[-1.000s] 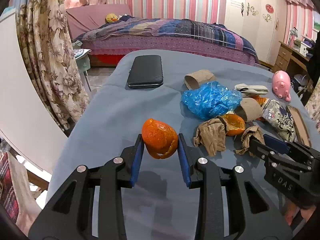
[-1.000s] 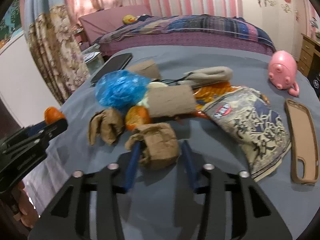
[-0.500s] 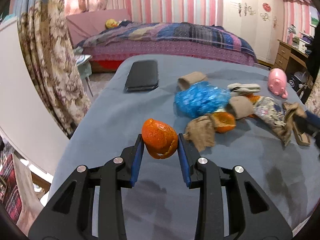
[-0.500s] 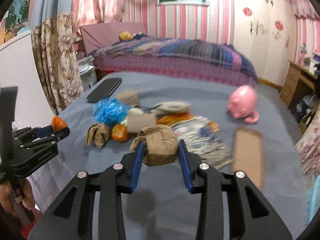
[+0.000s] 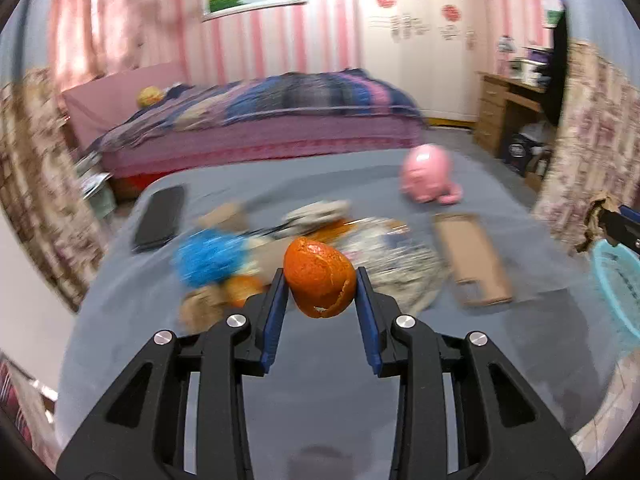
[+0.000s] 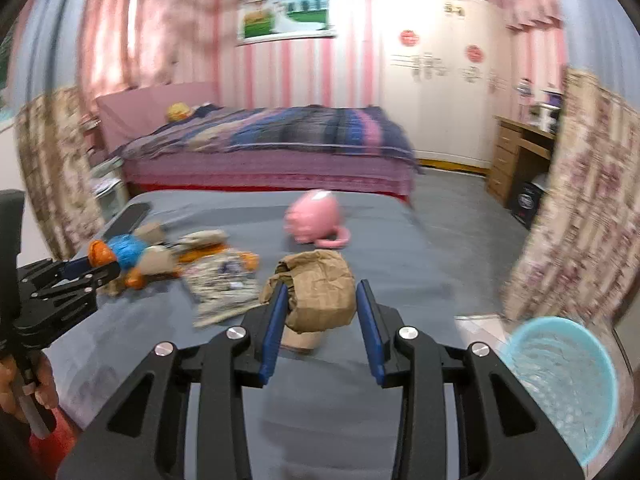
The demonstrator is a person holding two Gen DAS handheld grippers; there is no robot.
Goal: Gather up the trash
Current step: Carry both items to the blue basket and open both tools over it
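Orange peel (image 5: 319,280): domed shell, torn lower edge, pinched upright between the left jaws, raised above the worktop. Crumpled brown paper (image 6: 316,294): wadded lump, clamped in the right jaws, also lifted. Light blue basket (image 6: 560,384): perforated, open-topped, on the floor beside the worktop's right edge.

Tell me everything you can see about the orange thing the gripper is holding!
It is an orange peel, bright orange and bumpy outside, curled into a hollow rounded shell with a torn, pale edge along the bottom. The left gripper holds it off the grey cloth, squeezed between its two blue pads, one on each side. Nothing else touches it. In the right wrist view it shows as a small orange lump at that gripper's tip.
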